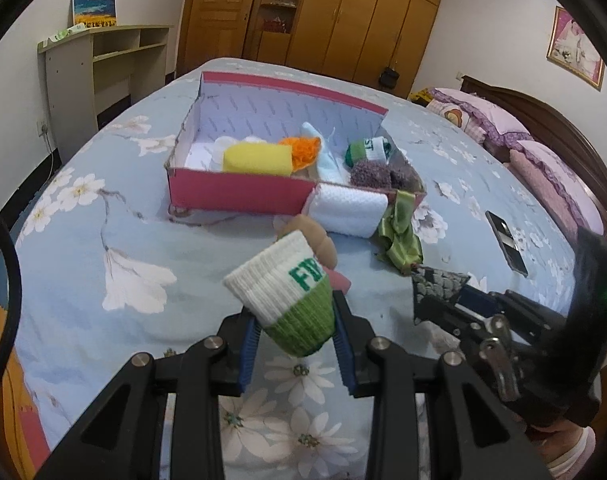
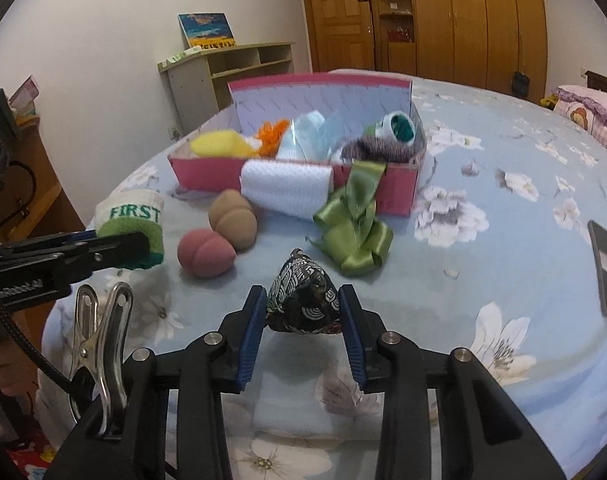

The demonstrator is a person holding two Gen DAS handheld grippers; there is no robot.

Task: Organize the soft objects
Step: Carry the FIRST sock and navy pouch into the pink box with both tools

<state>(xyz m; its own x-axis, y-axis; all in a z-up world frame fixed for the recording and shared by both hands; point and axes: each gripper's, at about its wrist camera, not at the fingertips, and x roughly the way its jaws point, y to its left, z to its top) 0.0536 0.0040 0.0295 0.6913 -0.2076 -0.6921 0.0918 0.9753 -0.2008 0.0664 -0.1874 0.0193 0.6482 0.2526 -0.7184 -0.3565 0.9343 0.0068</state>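
Left wrist view: left gripper (image 1: 299, 320) pinches the rolled green-and-white sock (image 1: 287, 300) by its green end, white cuff up and lifted off the bedspread (image 1: 123, 240). Right gripper (image 2: 301, 312) has the dark patterned pouch (image 2: 303, 304) between its blue pads (image 2: 252, 328); both pads look in contact, so I read it as clamped on the pouch, though how firm that grip is I can't tell. The pouch's lower edge seems to sit on or just above the cover. Red box (image 1: 239, 194) lies ahead of both grippers, already holding a yellow sponge (image 1: 257, 160), orange fluff, pale blue cloth, another rolled sock and purple fuzzy pieces. Between grippers and box: two peach-shaped puffs (image 2: 219, 236), a white foam roll (image 2: 287, 190) leaning on the box's near wall, a green ribbon (image 2: 355, 232) draped over that wall. Likely step: carry each held item into the box. Advice: lift high enough to clear the near wall and the ribbon, move one gripper at a time so they don't cross, aim for a free spot in the box, release only once over it. Confirm the pouch is seated before lifting; it's lumpy and could slip.
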